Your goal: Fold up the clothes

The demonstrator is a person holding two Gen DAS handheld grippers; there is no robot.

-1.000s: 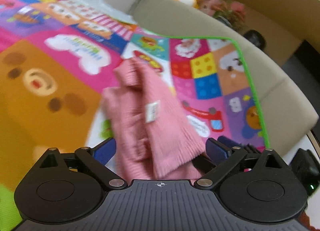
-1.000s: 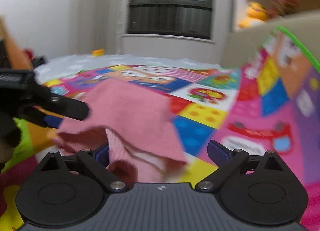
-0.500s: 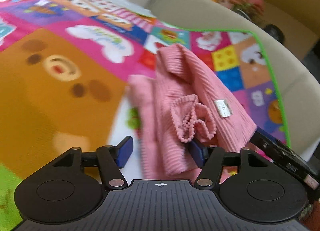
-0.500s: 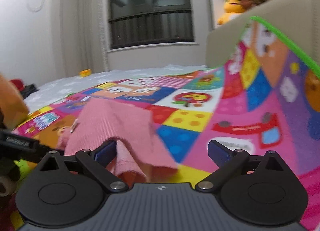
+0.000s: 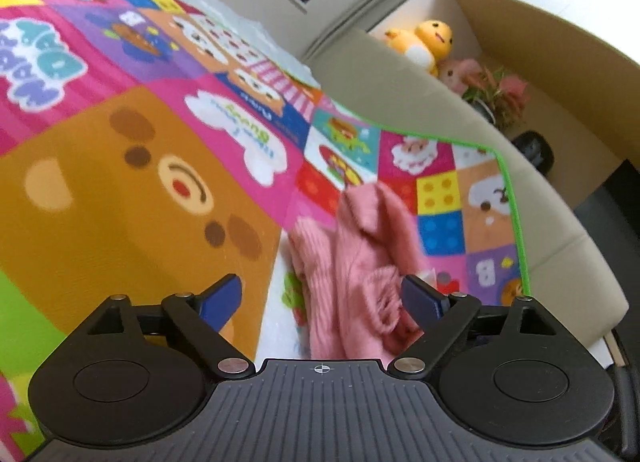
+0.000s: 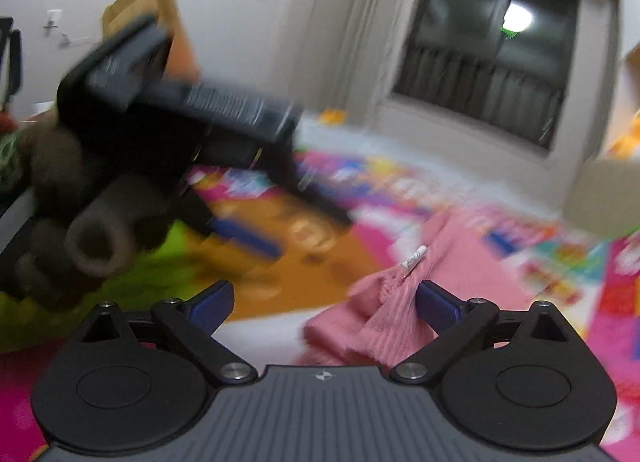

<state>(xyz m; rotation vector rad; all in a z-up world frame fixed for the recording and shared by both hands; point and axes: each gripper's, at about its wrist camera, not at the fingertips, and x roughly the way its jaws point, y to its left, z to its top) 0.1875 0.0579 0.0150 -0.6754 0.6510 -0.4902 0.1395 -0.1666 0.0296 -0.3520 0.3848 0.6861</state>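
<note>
Left gripper (image 5: 320,294) is spread wide, nothing gripped, pink sweater (image 5: 352,262) crumpled btwn its fingers on the play mat (image 5: 120,202). Right gripper (image 6: 324,302) also wide open (view blurred).

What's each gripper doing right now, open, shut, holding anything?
Left gripper: open, holding nothing; pink garment lies between its fingers, ungripped.
Right gripper: open, holding nothing; the garment lies loose by its right finger.
</note>
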